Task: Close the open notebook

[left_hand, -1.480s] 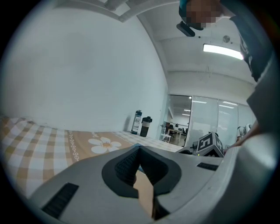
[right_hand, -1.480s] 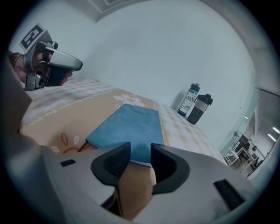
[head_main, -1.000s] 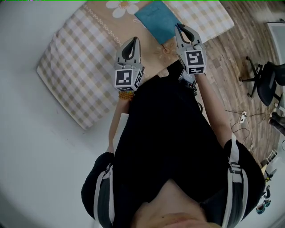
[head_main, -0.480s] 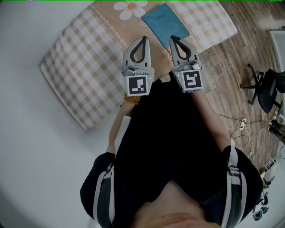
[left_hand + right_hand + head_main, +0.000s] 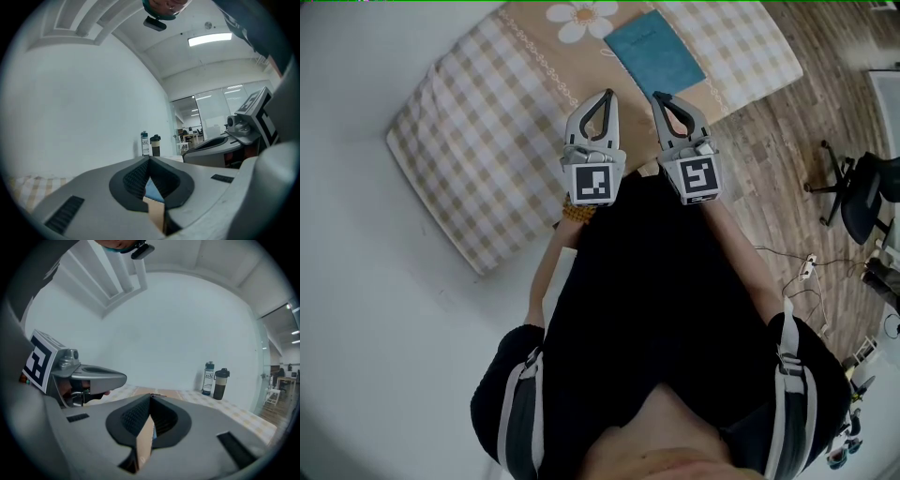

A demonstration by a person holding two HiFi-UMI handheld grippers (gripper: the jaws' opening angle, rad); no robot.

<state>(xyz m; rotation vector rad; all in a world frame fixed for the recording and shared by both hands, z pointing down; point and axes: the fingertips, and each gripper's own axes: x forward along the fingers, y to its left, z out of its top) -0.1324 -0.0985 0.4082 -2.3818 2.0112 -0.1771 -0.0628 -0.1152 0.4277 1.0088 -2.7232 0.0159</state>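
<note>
On the tan middle band of the checked cloth [image 5: 478, 131] that covered the surface, the teal notebook [image 5: 654, 54] lay flat and closed, cover up, just beside a printed daisy [image 5: 581, 16]. Nothing touched it. I had both claws on the near side of it, side by side and apart from its cover, over the tan band. The left claw [image 5: 606, 94] was clenched, its jaws met at the tip with nothing between them. The right claw [image 5: 659, 96] was clenched and empty too, its tip the nearer one to the notebook's near corner. From the right gripper view I could see the left claw [image 5: 89, 374] alongside, and two bottles [image 5: 214, 380] standing upright together on the cloth against the white wall [image 5: 178, 324]. Off the surface's right side were the wooden floor [image 5: 769, 122] and a dark office chair [image 5: 862, 183].
</note>
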